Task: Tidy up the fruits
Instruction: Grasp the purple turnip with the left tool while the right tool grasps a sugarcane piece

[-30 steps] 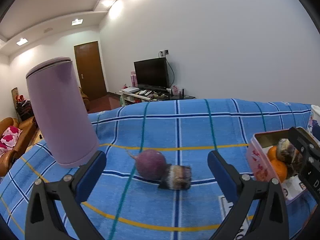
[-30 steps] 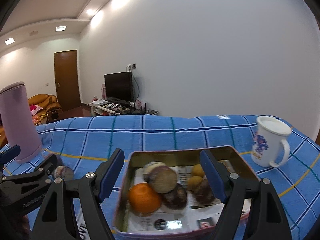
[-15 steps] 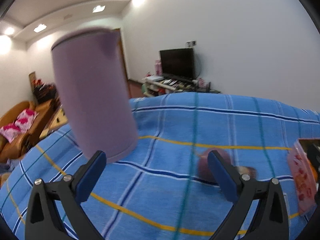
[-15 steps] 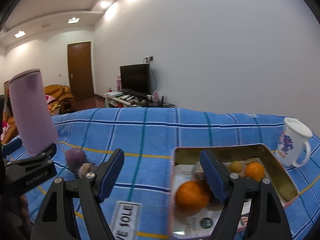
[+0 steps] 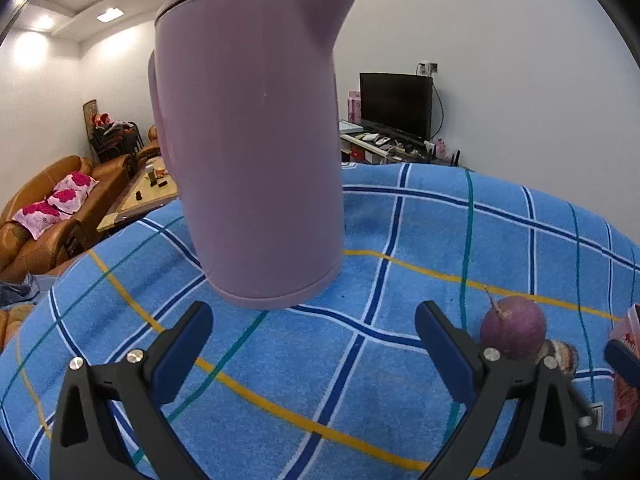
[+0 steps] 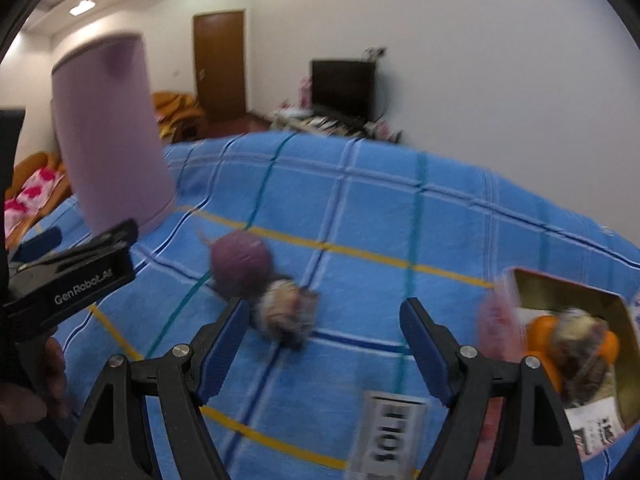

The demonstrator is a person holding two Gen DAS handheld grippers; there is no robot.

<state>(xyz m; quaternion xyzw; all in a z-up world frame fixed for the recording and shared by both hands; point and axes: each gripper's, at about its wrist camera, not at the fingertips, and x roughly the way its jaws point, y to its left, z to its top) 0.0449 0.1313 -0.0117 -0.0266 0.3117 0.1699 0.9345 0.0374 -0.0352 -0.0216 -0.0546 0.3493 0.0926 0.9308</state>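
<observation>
right hand-held gripper (image 6: pixel 324 344) view only: tin (image 6: pixel 576 360)

A lilac kettle (image 5: pixel 250 140) stands upright on the blue checked cloth (image 5: pixel 400 248).

White walls (image 5: pixel 500 60), brown sofa (image 5: pixel 36 208), dark television (image 5: pixel 396 104)

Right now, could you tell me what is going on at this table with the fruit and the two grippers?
A person holds a gripper in each hand over a blue plaid tablecloth. Both are open and hold nothing. The right gripper points toward a purple round fruit and a mottled brownish fruit touching it on the cloth. The left gripper faces a lilac kettle. A tin at the right already holds oranges and other fruit. This view is blurred.
</observation>
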